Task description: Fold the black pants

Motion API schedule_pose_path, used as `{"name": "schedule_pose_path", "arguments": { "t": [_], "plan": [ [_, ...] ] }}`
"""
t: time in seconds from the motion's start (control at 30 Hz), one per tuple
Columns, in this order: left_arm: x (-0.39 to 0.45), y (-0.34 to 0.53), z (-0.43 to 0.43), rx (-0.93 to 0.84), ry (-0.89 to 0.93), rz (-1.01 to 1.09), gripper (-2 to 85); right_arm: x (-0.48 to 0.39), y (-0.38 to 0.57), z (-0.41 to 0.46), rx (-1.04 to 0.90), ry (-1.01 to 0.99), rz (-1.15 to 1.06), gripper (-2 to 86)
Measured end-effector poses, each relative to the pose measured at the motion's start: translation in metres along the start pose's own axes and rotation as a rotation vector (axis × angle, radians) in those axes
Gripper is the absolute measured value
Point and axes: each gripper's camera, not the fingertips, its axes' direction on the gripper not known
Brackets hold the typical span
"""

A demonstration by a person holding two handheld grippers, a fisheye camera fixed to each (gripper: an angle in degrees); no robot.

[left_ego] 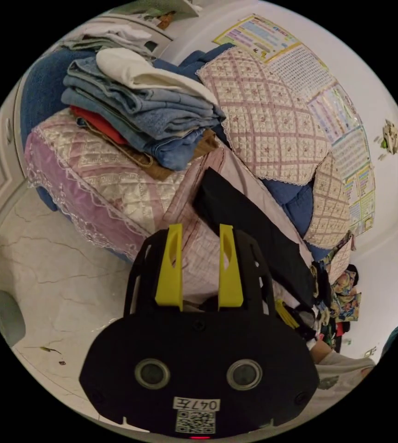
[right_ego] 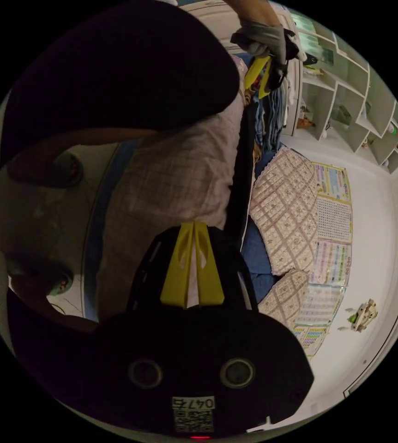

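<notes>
White walls hung with colourful printed charts (left_ego: 342,134) back a blue sofa dressed in quilted pink-and-cream covers (left_ego: 273,115). In the left gripper view a pale marble-look floor (left_ego: 46,272) fills the lower left, and on the sofa's covered end, upper left of the frame, sits a stack of folded blue denim and towelling clothes (left_ego: 143,115) with a white piece on top. The left gripper (left_ego: 200,230) is at centre, yellow jaws parted with nothing between them, poised over the pink cover. Just right of it the folded black pants (left_ego: 250,230) lie as a dark strip slanting down toward the lower right.

The right gripper view adds what the other lacks: white open shelving (right_ego: 346,92) at upper right, and a gloved hand (right_ego: 261,39) at top holding the other yellow-jawed tool. Here the right gripper (right_ego: 193,226) has its jaws pressed together; whether anything is nipped between them I cannot tell. The black pants appear as a narrow dark band (right_ego: 240,184) beside the tips, and a large dark shape crowds the upper left.
</notes>
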Motion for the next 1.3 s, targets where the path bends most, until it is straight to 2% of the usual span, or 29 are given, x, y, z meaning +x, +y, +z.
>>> {"name": "schedule_pose_path", "arguments": {
  "t": [0.4, 0.63, 0.83, 1.0, 1.13, 1.3],
  "plan": [
    [-0.056, 0.020, -0.004, -0.010, 0.176, -0.087, 10.9, -0.031, -0.089, -0.022, -0.020, -0.017, 0.066, -0.6],
    [-0.120, 0.035, -0.058, 0.166, 0.297, -0.242, 10.8, -0.047, -0.117, -0.040, 0.016, -0.024, 0.052, -0.5],
    [-0.148, 0.010, -0.074, 0.142, 0.371, -0.257, 11.8, -0.066, -0.136, -0.048, 0.027, -0.031, 0.004, -0.5],
    [-0.150, -0.029, -0.099, 0.141, 0.272, -0.222, 8.6, -0.064, -0.142, -0.054, 0.039, -0.027, 0.047, -0.5],
    [-0.124, -0.063, -0.133, 0.173, 0.063, -0.075, 1.3, 0.002, -0.133, -0.078, 0.226, 0.081, 0.240, -0.6],
    [-0.093, -0.106, -0.189, 0.221, 0.017, 0.058, -0.7, 0.067, -0.159, 0.018, 0.021, 0.037, 0.234, -0.6]
  ]
}}
